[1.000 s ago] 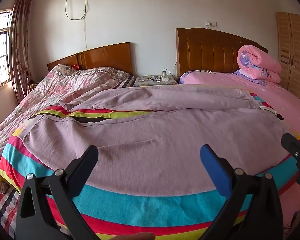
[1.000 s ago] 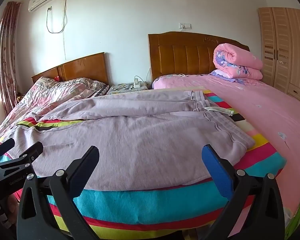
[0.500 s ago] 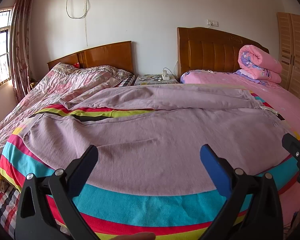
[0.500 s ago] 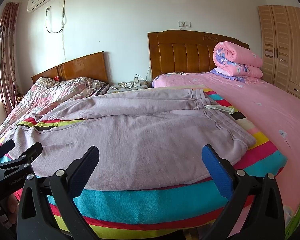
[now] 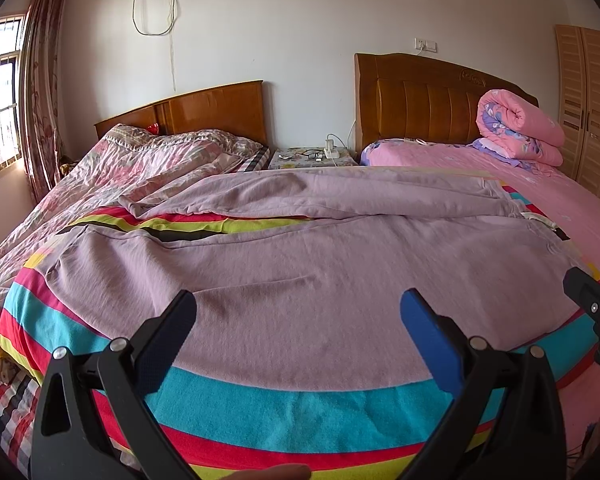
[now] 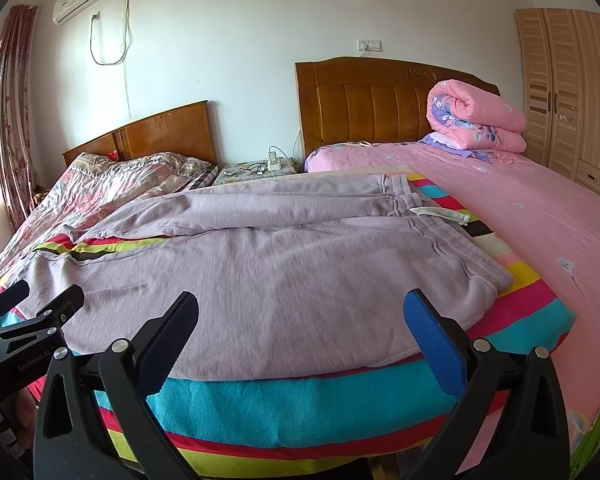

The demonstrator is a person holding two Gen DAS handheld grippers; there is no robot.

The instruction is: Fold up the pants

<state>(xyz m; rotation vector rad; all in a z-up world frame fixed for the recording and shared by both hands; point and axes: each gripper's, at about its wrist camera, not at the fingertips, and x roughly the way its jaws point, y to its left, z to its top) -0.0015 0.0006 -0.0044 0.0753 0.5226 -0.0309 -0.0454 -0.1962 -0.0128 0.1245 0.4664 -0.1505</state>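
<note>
Ahead, lilac pants (image 5: 300, 272) lie flat beyond both empty, wide-spread claws: left claw (image 5: 298, 322), right claw (image 6: 300, 320).

White walls (image 6: 228, 40); two wooden headboards (image 6: 380, 100) at the far side, a pale louvred wardrobe (image 6: 568, 88) right, a daylit curtained window (image 5: 0, 100) left.

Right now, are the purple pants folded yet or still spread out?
Spread out. The pants lie flat on the striped blanket, both legs apart and showing, waistband to the right. Neither open gripper touches them.
</note>
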